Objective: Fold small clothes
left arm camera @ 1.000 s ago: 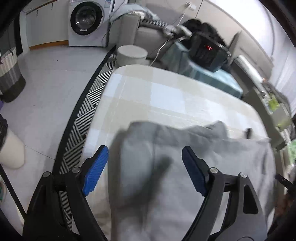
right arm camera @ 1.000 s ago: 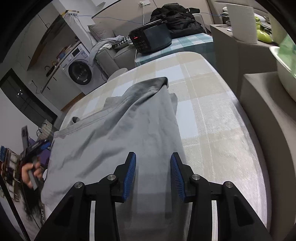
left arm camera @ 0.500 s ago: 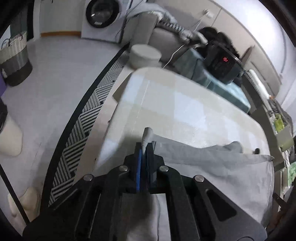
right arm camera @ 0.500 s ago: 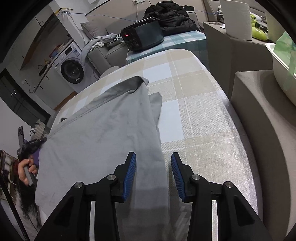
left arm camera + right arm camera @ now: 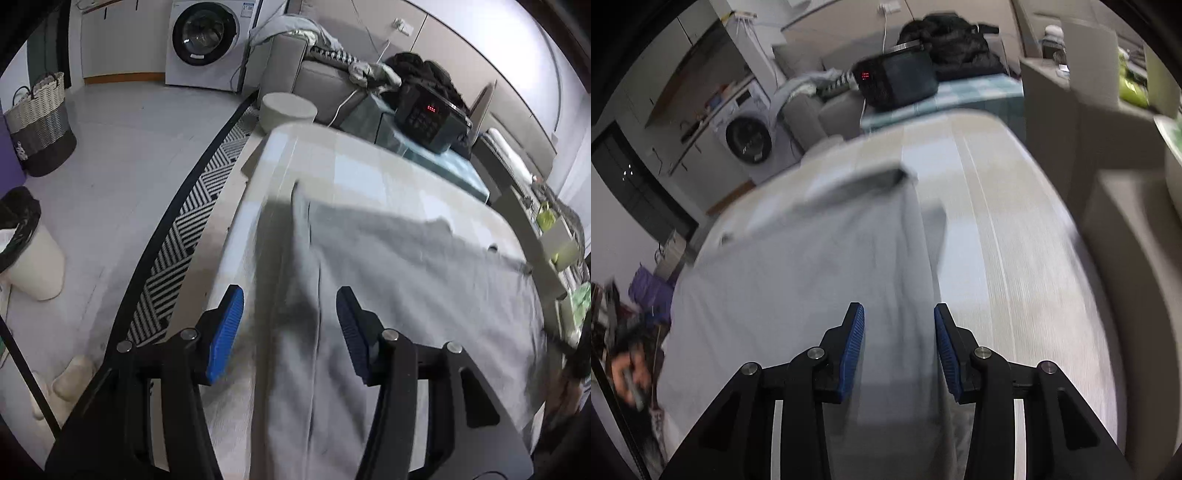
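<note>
Where half a second ago our left gripper (image 5: 290, 325) was pinched shut, its jaws are opening over the grey garment (image 5: 406, 295) at the worktop's (image 5: 354, 162) left edge. Our right gripper (image 5: 899, 347) hangs part-open, gripping nothing; only its view shows the person's hand (image 5: 628, 373).

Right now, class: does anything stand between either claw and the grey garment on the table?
Nothing visible does. The grey garment lies directly under the opening left claw and the right claw, with no other object on it.

No text is legible; the black appliance (image 5: 430, 118) shows unreadable red digits.
</note>
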Available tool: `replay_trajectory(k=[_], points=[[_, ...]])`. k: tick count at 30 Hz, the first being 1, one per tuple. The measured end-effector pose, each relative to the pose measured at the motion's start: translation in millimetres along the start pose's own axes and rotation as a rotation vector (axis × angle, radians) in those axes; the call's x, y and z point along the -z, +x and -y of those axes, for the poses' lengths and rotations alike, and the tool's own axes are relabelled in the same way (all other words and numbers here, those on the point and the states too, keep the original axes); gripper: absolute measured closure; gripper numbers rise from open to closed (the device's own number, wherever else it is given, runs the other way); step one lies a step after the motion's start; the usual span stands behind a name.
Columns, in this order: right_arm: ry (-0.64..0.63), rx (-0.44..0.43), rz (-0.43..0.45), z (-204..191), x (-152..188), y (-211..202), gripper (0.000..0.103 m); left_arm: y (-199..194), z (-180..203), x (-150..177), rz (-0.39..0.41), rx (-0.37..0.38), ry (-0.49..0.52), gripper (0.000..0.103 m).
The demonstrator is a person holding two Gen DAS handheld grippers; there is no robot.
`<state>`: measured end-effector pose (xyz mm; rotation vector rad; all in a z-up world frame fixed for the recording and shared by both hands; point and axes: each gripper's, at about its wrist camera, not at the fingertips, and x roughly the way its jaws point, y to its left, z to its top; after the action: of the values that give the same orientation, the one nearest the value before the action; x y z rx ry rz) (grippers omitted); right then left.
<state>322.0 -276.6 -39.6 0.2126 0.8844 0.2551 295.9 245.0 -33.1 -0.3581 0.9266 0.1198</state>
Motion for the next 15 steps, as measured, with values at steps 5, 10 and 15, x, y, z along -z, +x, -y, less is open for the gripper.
replay_trajectory(k=[5,10,15], points=[[0.017,-0.005,-0.006,3,-43,33,0.062,-7,1,32,-0.039,0.022,0.006,0.054],[0.062,-0.024,-0.033,20,-72,62,0.067,0,4,42,-0.056,0.015,0.027,0.054],[0.081,-0.092,-0.046,26,-90,82,0.083,12,7,33,-0.068,0.013,0.028,0.054]])
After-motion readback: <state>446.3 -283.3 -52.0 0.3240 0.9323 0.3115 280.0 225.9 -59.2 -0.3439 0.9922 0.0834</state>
